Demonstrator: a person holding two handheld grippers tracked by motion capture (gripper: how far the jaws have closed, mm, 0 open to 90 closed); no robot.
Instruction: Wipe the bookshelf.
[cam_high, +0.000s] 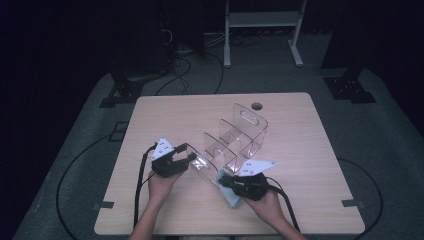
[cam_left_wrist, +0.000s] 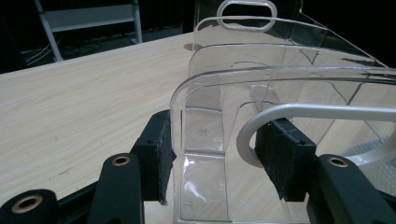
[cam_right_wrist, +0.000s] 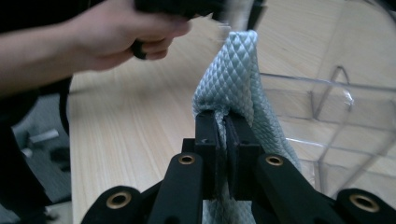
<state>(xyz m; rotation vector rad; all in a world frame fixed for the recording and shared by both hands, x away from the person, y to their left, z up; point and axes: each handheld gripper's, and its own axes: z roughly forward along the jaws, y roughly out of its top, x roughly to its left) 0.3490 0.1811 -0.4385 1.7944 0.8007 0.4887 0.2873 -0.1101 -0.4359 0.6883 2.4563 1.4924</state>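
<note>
1. Bench (cam_high: 300, 145): light wood top. It carries a clear acrylic divided organizer (cam_high: 235, 140) with a handle slot in its tall end wall. The organizer sits near the bench centre, running diagonally from the far end wall toward your hands.
2. Your left claw (cam_high: 192, 159) is at the near-left end of the organizer. In the left gripper view its two pads straddle the end wall of the organizer (cam_left_wrist: 210, 140): the left pad (cam_left_wrist: 161, 158) touches the wall's outer face, and the right pad (cam_left_wrist: 285, 154) sits inside the compartment. The claw is clamped on this end wall.
3. A white rounded rim (cam_left_wrist: 299, 112) crosses in front of the right pad in the left gripper view; what it belongs to cannot be told.
4. Your right claw (cam_high: 226, 182) is at the near-right corner of the organizer. In the right gripper view its pads are pressed together on a pale blue-green waffle-weave cloth (cam_right_wrist: 233, 79).
5. The cloth stands up from the claw, just beside the organizer wall (cam_right_wrist: 327, 93). In the high view part of the cloth (cam_high: 231, 197) hangs below the claw onto the bench.
</note>
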